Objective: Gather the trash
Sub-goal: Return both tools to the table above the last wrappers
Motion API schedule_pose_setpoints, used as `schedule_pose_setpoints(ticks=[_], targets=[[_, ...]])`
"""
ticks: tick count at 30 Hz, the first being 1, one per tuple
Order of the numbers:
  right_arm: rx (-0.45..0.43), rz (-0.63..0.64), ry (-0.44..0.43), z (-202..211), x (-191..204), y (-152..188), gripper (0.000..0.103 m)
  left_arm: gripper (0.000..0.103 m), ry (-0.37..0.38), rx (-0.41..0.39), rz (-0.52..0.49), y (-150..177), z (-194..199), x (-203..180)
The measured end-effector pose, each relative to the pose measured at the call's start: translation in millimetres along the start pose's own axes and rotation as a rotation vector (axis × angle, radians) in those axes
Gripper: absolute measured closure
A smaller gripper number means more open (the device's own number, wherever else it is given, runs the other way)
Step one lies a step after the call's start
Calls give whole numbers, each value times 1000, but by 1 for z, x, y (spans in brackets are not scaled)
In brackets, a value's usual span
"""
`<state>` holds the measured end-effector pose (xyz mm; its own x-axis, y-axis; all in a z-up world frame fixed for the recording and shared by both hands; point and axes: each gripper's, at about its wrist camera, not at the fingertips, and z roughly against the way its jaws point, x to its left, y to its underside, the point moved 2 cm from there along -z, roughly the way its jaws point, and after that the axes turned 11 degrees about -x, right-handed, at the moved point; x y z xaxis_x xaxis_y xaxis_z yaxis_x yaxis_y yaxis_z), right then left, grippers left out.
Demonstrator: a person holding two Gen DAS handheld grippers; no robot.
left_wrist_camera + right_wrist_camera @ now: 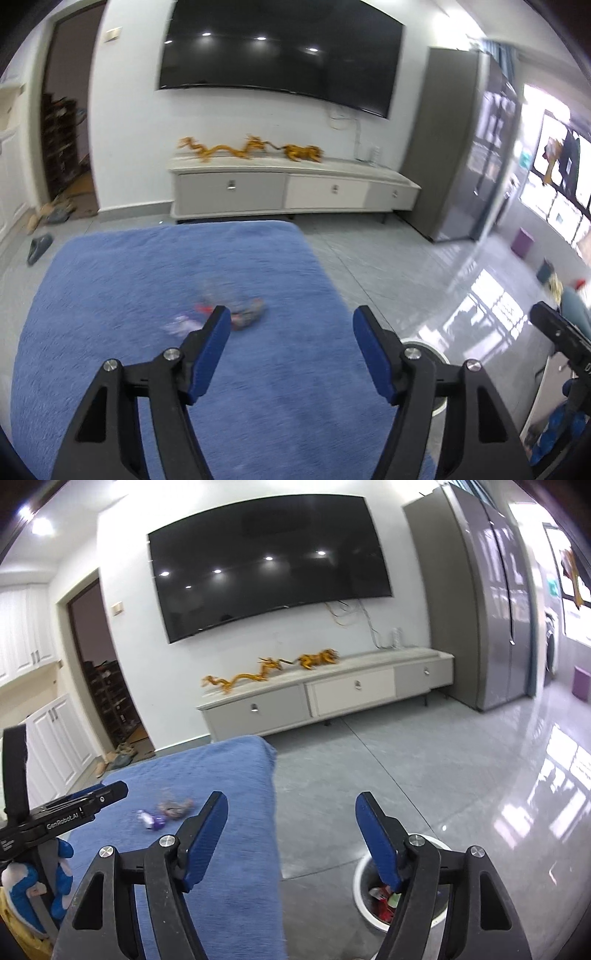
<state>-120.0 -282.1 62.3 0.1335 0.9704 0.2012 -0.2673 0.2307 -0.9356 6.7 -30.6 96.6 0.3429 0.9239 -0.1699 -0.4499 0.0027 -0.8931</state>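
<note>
Wrappers (pixel 236 314) on blue cloth (pixel 110 295), beyond spread, empty left gripper (pixel 290 323) jaws.

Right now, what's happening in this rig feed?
A person is mid trash pickup with two handheld grippers. Both the left gripper and the right gripper have their jaws open and hold nothing. A few crumpled wrappers lie on the blue cloth, ahead of the left gripper. The white trash bin stands on the floor beside the cloth, under the right gripper, with some trash already inside.

Left gripper (pixel 290 319) and right gripper (pixel 290 805) both gape empty.
</note>
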Motion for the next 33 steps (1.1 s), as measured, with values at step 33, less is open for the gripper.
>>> schedule_pose_setpoints(ticks=[33], targets=[[161,90,-168,-112,73,41,33,26,-226,68,41,42,-52,128]])
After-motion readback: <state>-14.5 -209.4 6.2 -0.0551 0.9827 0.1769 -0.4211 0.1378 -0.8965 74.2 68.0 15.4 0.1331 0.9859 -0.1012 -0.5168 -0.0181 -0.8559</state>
